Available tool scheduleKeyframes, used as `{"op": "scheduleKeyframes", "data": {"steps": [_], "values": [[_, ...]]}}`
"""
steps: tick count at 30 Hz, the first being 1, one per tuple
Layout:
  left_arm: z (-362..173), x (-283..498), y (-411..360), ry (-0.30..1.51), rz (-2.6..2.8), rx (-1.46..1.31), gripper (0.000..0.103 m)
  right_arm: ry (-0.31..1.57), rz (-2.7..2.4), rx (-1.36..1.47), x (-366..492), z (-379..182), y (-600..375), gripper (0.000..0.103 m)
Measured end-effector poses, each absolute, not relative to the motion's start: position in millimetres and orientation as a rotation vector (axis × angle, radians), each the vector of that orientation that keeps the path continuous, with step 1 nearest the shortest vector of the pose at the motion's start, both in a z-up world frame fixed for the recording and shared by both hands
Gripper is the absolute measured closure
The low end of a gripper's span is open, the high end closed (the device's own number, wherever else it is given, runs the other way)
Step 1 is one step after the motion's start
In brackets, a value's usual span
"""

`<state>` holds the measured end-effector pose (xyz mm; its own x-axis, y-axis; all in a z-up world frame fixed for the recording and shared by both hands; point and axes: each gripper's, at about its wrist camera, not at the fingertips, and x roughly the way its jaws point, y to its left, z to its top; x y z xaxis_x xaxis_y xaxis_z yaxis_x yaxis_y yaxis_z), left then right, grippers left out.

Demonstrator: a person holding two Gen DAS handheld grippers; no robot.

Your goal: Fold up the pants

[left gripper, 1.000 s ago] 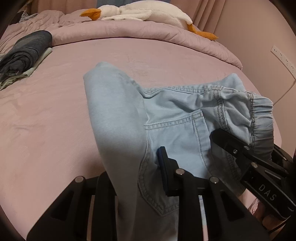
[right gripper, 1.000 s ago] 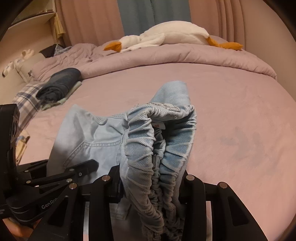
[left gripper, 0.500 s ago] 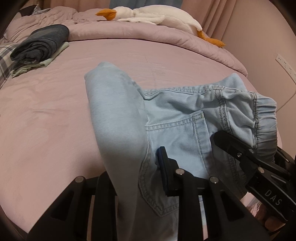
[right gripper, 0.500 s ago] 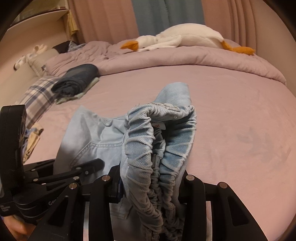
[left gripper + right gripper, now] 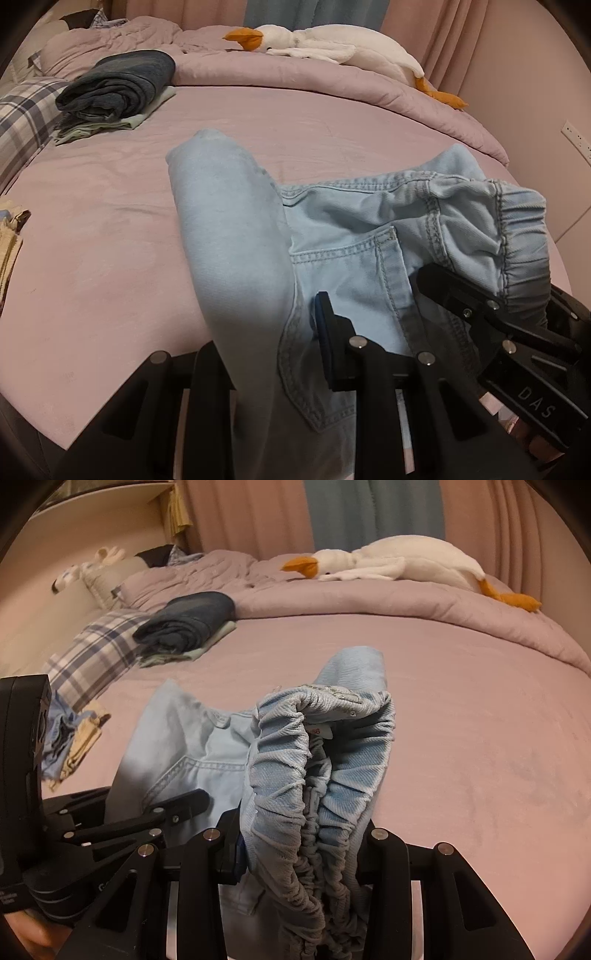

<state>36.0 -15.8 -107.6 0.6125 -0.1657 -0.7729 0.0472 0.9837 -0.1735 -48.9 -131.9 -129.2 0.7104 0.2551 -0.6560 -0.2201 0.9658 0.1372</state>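
Observation:
Light blue denim pants [image 5: 332, 236] hang over the pink bed, held up by both grippers. My left gripper [image 5: 266, 343] is shut on a fold of the pants beside the back pocket [image 5: 347, 295]. My right gripper [image 5: 303, 834] is shut on the bunched elastic waistband [image 5: 321, 768]. The right gripper also shows at the right of the left wrist view [image 5: 498, 332]. The left gripper shows at the lower left of the right wrist view [image 5: 122, 819]. The folded leg end [image 5: 210, 147] points away over the bed.
A stack of folded dark clothes [image 5: 118, 88] lies at the far left of the bed [image 5: 92, 258]. A plush goose [image 5: 343, 44] lies on the rolled duvet at the back. A plaid pillow [image 5: 92, 657] and loose cloth [image 5: 70, 746] lie at the left.
Both wrist views have swung so the far side of the bed sits more to the right. The pants stay gripped in both grippers in the same hold.

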Motion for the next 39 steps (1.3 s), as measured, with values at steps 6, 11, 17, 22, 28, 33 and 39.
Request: {"op": "scheduleKeyframes", "data": {"steps": [6, 11, 17, 22, 28, 33, 39], "values": [[-107, 32, -4, 0.895, -0.11, -0.162, 0.08, 0.731, 0.28, 0.018, -48, -126, -121, 0.062], [-98, 32, 3, 0.862, -0.096, -0.164, 0.08, 0.721, 0.299, 0.018, -45, -120, -114, 0.062], [-90, 35, 14, 0.834, -0.081, -0.157, 0.08, 0.694, 0.316, 0.012, -39, -110, -104, 0.062], [-89, 41, 20, 0.829, -0.074, -0.16, 0.08, 0.686, 0.33, -0.01, -33, -107, -94, 0.062], [-89, 51, 24, 0.831, -0.073, -0.158, 0.08, 0.683, 0.335, -0.022, -27, -106, -89, 0.062], [-90, 60, 26, 0.836, -0.073, -0.15, 0.08, 0.687, 0.336, -0.017, -21, -108, -89, 0.062], [-91, 68, 25, 0.84, -0.069, -0.137, 0.08, 0.692, 0.34, -0.006, -10, -108, -90, 0.062]]}}
